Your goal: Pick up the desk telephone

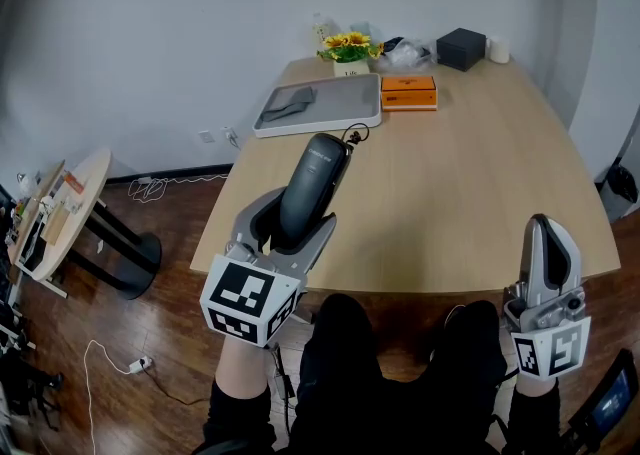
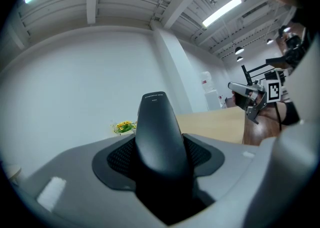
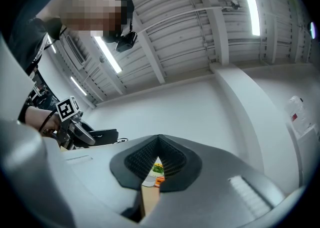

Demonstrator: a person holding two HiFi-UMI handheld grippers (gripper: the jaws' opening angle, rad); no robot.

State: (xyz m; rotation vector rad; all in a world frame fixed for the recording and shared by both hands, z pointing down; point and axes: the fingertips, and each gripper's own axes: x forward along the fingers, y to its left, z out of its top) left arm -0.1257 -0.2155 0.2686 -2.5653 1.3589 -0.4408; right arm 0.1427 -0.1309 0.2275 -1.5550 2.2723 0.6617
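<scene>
Firmly pinched between the jaws of the left gripper [image 1: 295, 220], a dark grey plastic telephone handset [image 1: 313, 178] is held above the near edge of the pale wooden table [image 1: 470, 193]. Its far end, where a thin black cord [image 1: 353, 133] curls, points toward a grey tray [image 1: 318, 126]. The grip sits low on the handset, probably to leave most of its length free. The right gripper [image 1: 547, 230], jaws pressed together on nothing, is held off the table's edge, seemingly kept clear. No telephone base can be made out.

The wooden bench [image 1: 450, 193] is carrying a grey tray [image 1: 345, 103], an orange box [image 1: 409, 92], potted flowers [image 1: 350, 48], a black box [image 1: 460, 48] and a white cup [image 1: 498, 50], all sitting at its far end.
</scene>
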